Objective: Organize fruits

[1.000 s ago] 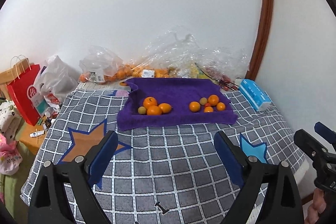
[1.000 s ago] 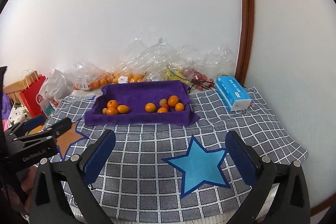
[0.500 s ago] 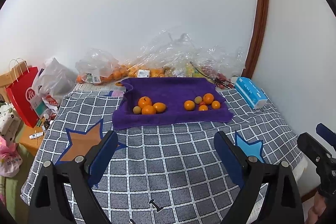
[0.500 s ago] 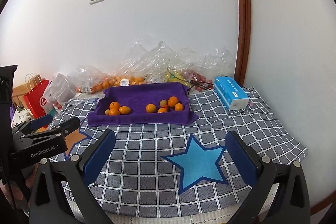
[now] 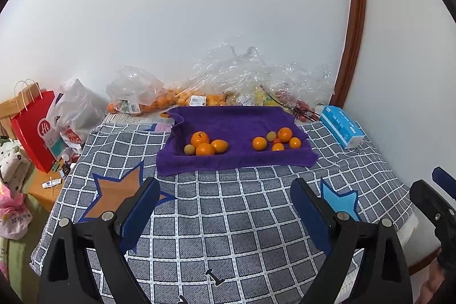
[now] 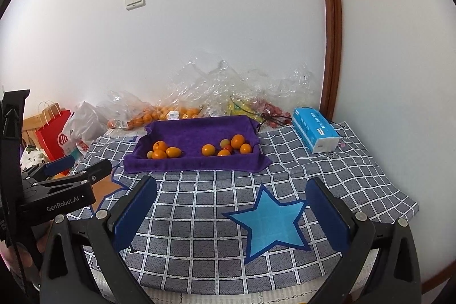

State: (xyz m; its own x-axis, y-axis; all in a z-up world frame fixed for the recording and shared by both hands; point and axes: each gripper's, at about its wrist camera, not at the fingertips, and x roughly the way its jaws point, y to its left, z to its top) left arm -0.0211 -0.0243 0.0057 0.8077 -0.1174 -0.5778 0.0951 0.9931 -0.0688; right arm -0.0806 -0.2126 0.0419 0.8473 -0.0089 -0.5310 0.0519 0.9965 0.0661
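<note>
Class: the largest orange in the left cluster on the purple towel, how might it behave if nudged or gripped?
The largest orange is round, so it would probably roll if nudged. Neighbouring fruit touching it and the soft purple towel may slow it.

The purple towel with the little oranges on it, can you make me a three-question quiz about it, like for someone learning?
1. True or false: the fruits on the purple towel lie in two separate groups.
2. Which group holds more fruits: A) the left group, B) the right group?
3. Fill in: the blue tissue box lies to the ____ of the towel, seen from the left wrist camera.

Key
1. True: a bare strip of towel lies between them.
2. B: the right one has about six, the left four.
3. Right, on the checked cloth.

The left gripper and right gripper are both open and hold nothing.
</note>
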